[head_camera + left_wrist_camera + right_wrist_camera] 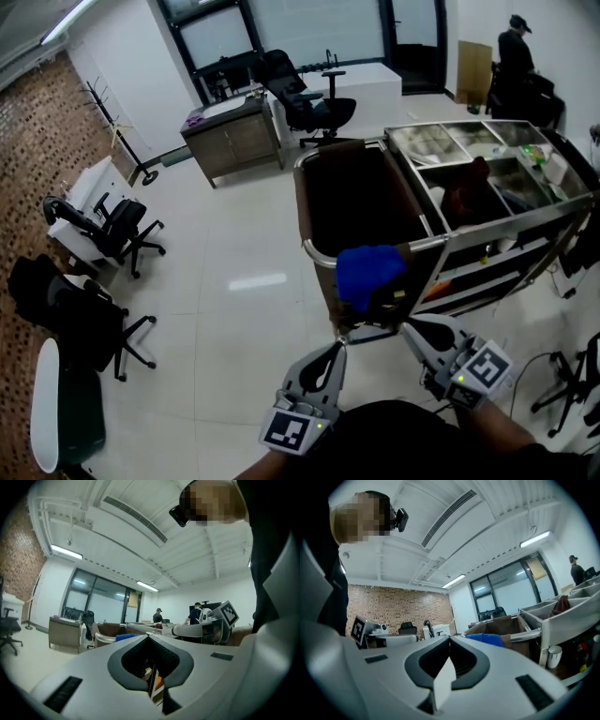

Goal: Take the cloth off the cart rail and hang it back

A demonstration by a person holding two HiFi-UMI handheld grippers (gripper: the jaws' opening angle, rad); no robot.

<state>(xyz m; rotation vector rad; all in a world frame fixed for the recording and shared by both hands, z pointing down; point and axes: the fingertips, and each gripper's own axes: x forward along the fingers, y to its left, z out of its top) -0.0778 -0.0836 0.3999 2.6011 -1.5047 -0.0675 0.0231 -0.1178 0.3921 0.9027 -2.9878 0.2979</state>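
Left gripper (pixel 336 352) and right gripper (pixel 412 330) are both clenched and empty in the head view, just short of the crumpled blue cloth (pixel 368 272) draped over the curved metal cart rail (pixel 311 249) ahead, likely poised for the pickup. Each gripper view in turn shows jaws together on nothing, with the cloth beyond the tips. Around them lie a glossy pale tiled floor (pixel 234 234) and a brick-walled office.

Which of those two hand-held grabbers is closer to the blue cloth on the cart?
Right, narrowly. The right gripper sits below the right edge of the blue cloth; the left gripper is lower, below its left side.
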